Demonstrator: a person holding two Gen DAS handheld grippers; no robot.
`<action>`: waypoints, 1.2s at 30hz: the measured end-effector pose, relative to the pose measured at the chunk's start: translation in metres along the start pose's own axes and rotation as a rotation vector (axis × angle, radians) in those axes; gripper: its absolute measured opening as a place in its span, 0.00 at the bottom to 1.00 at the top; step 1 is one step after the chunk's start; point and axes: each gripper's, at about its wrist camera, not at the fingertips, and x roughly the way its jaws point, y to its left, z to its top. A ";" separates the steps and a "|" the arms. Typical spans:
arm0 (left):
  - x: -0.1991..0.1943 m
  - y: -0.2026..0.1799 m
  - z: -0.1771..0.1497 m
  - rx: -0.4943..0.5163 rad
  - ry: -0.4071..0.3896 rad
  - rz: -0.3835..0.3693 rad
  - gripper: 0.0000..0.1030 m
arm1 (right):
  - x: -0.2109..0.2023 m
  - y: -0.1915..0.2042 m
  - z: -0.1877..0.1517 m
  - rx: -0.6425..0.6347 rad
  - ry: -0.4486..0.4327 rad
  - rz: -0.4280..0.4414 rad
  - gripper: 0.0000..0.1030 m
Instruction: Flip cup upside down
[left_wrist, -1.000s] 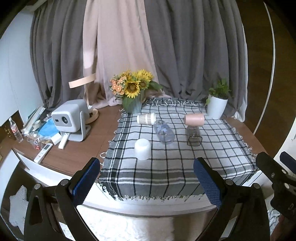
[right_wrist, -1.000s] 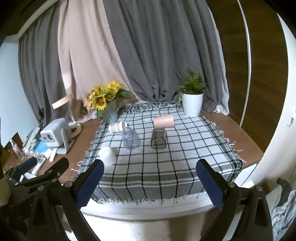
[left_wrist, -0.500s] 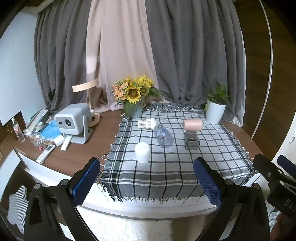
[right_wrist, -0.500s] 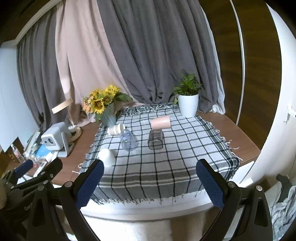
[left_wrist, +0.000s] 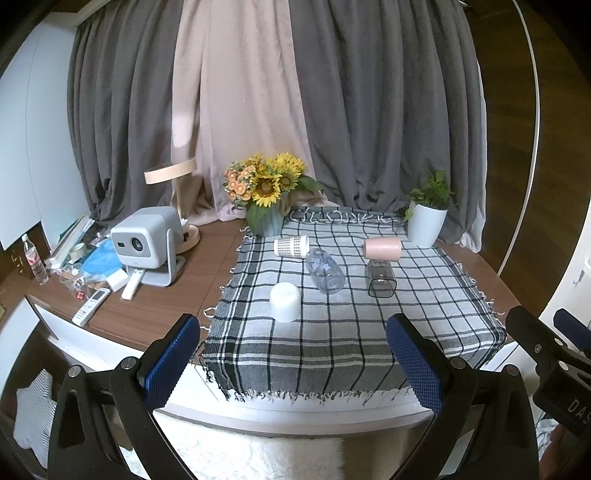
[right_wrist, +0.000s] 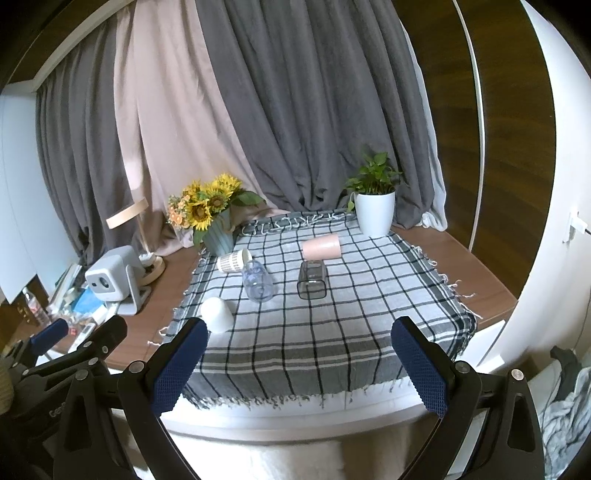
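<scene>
Several cups rest on a checked cloth (left_wrist: 332, 332) (right_wrist: 332, 332). A white cup (left_wrist: 284, 301) (right_wrist: 217, 314) stands mouth down at the front left. A patterned cup (left_wrist: 291, 246) (right_wrist: 233, 260), a pink cup (left_wrist: 382, 249) (right_wrist: 321, 248), a clear round cup (left_wrist: 325, 274) (right_wrist: 258, 281) and a clear square cup (left_wrist: 381, 278) (right_wrist: 312, 279) lie on their sides. My left gripper (left_wrist: 293, 356) and right gripper (right_wrist: 299, 358) are both open and empty, well back from the table's near edge.
A sunflower vase (left_wrist: 267, 197) and a white potted plant (left_wrist: 426, 218) stand at the cloth's back corners. A projector (left_wrist: 146, 243), a lamp, remotes and clutter fill the table's left side. Curtains hang behind.
Both grippers have pulled back and tilted up, so the table looks smaller and lower. No cup has moved.
</scene>
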 end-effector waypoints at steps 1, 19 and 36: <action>0.001 -0.001 0.000 -0.002 0.000 0.001 1.00 | 0.001 0.000 0.000 -0.001 0.001 -0.002 0.97; -0.002 -0.001 0.000 -0.005 -0.002 0.003 1.00 | 0.000 -0.001 -0.001 -0.003 0.002 0.002 0.97; -0.004 -0.004 0.002 0.006 -0.008 -0.004 1.00 | -0.005 -0.003 0.000 0.003 -0.004 -0.007 0.97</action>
